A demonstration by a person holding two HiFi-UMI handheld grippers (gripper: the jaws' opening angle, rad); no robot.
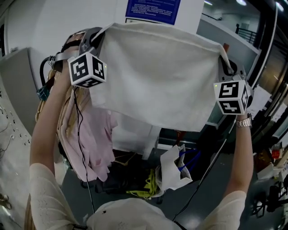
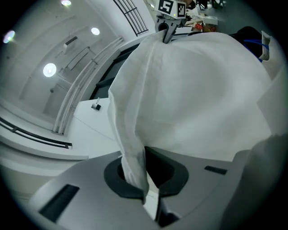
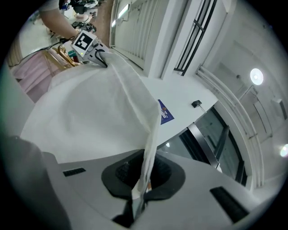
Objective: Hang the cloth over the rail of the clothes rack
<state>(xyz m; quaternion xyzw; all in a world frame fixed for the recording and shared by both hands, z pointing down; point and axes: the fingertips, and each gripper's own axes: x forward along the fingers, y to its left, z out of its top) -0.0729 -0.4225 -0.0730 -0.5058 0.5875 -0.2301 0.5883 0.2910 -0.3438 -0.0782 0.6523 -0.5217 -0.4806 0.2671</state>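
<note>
- Up at the far side of the head view, the white cloth (image 1: 157,76) hangs spread wide and flat between the two grippers. Behind it is a white wall panel with a blue sign (image 1: 153,10).
- The left gripper (image 1: 102,32) has the cloth's top left corner. Its own view shows the jaws closed tight on a gathered fold, which rises out from between the pads.
- The right gripper (image 1: 222,53) has the top right corner. Its jaws are likewise clamped on a bunched strip of the cloth's edge.
- The top edge runs nearly straight from one gripper to the other, and the lower edge hangs free.
- Pink garments (image 1: 96,143) hang at the left, below the left gripper and just beside the cloth's lower left part.
- A white bag (image 1: 173,168) sits on the dark floor, nearer the person and below the cloth.
- Both of the person's arms reach upward, with a wristwatch (image 1: 244,122) on the right wrist.
</note>
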